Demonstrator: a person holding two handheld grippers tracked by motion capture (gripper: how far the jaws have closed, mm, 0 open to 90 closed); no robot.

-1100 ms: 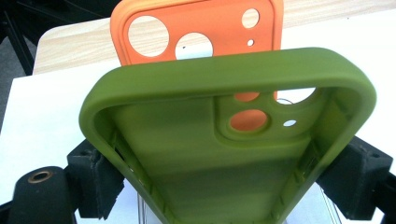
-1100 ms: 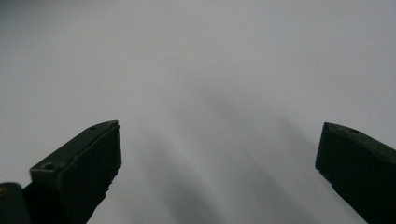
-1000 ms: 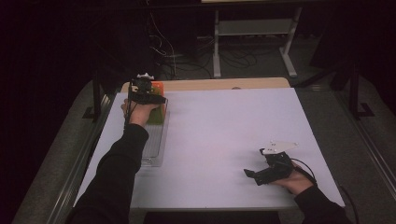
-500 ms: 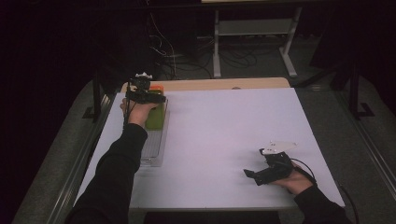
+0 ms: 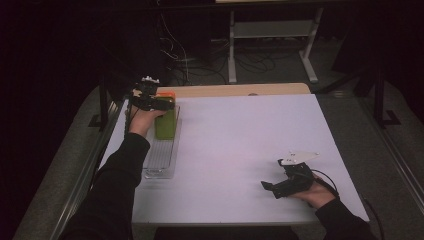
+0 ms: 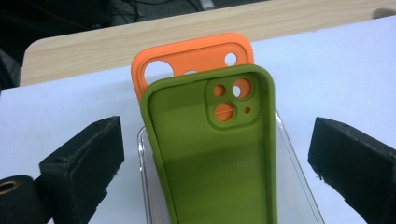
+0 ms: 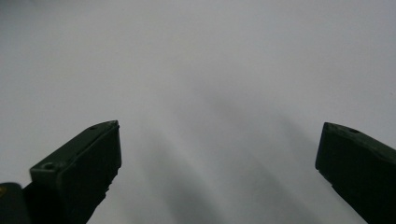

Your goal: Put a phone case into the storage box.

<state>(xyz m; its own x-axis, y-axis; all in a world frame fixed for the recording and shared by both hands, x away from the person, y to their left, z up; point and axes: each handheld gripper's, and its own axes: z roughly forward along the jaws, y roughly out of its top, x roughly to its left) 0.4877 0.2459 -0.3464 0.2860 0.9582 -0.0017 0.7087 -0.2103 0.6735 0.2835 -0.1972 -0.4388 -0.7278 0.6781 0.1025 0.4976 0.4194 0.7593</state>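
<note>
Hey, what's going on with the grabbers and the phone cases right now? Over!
Left gripper just opened, green case loose between jaws, leaning on orange case in clear tray. Right gripper open over bare table. Nothing blocking.

Wide bare table (image 5: 240, 145) between the hands, green case (image 5: 165, 123), orange case (image 6: 187, 56) and clear tray (image 5: 159, 160) crowding the left edge

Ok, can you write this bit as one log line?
left gripper: just opened, green phone case free in clear tray | right gripper: open, empty
</note>
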